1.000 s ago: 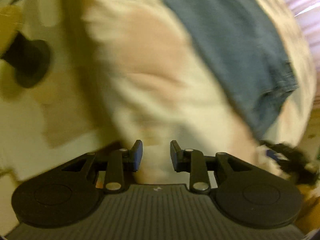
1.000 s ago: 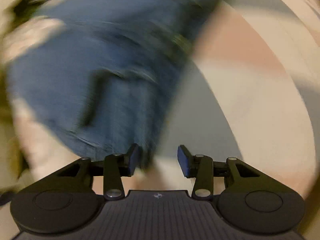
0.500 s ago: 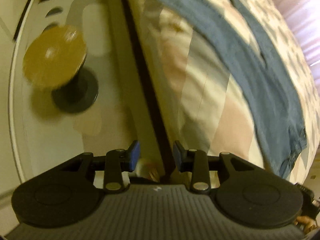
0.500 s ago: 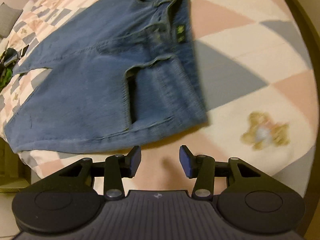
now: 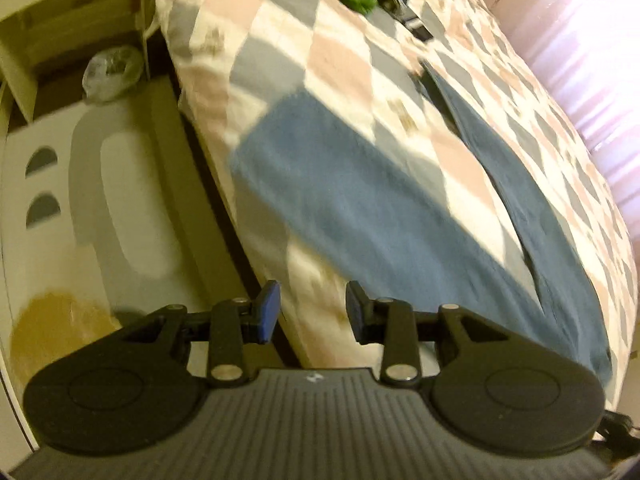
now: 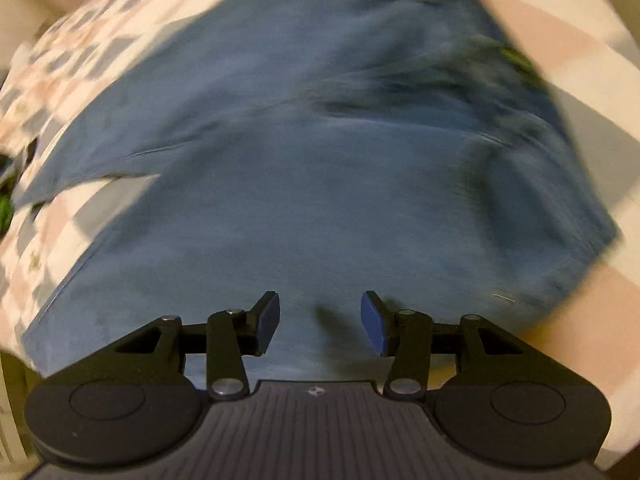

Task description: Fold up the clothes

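While our right hand-held gripper (image 6: 319, 322) is opening over the jeans (image 6: 320, 168) flat on the bed (image 5: 340, 60), holding nothing, we could grab too little cloth. Our left hand-held gripper (image 5: 312, 312), narrow and empty, hangs by the bed's edge, so one leg (image 5: 360, 200) could slide off.

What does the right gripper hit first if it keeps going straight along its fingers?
Most likely the blue jeans spread on the checked bedspread. The right gripper, jaws opening and empty, points onto the denim; blur hides the depth.
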{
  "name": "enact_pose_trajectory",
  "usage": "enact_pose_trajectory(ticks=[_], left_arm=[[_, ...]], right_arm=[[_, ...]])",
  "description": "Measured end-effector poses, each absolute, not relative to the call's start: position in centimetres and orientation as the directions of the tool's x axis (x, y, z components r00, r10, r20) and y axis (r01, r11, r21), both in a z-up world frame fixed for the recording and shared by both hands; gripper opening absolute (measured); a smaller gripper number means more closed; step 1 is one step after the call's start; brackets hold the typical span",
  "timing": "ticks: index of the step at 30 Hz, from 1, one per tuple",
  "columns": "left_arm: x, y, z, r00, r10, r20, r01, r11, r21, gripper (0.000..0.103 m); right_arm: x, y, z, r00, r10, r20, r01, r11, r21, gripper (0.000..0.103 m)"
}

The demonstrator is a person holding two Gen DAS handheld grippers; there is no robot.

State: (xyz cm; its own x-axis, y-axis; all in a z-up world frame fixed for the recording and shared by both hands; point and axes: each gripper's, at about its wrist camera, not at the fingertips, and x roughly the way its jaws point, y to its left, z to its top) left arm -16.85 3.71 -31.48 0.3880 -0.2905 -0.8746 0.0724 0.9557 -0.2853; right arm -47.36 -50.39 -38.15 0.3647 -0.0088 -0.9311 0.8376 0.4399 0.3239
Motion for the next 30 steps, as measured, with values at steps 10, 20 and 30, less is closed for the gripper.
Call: enact_pose_trajectory(ticks=[10, 20, 30], left_arm=[[3.0, 0.6, -36.3, 0.353, -0.324, -0.877, 0.381, 0.907, -0.182, 0.038], [13.5, -1.9, -45.1, 0.116, -0.396, -0.911, 0.688, 0.693, -0.213, 0.040], [15.7, -4.2, -43.7, -0.032, -0.463, -0.886, 0.735, 0.590, -0.335, 0.014]], right_arm=[[-41.8, -45.6, -36.1, 0.333, -0.047, -0.942, 0.898, 0.320, 0.302, 0.058], [-40.3, -34.8, -37.6, 0.083, -0.003, -0.997, 0.992, 0.093, 0.082, 0.063], [-38.5, -30.1, -36.8, 0.062, 0.009, -0.998, 0.998, 0.024, 0.062, 0.071]])
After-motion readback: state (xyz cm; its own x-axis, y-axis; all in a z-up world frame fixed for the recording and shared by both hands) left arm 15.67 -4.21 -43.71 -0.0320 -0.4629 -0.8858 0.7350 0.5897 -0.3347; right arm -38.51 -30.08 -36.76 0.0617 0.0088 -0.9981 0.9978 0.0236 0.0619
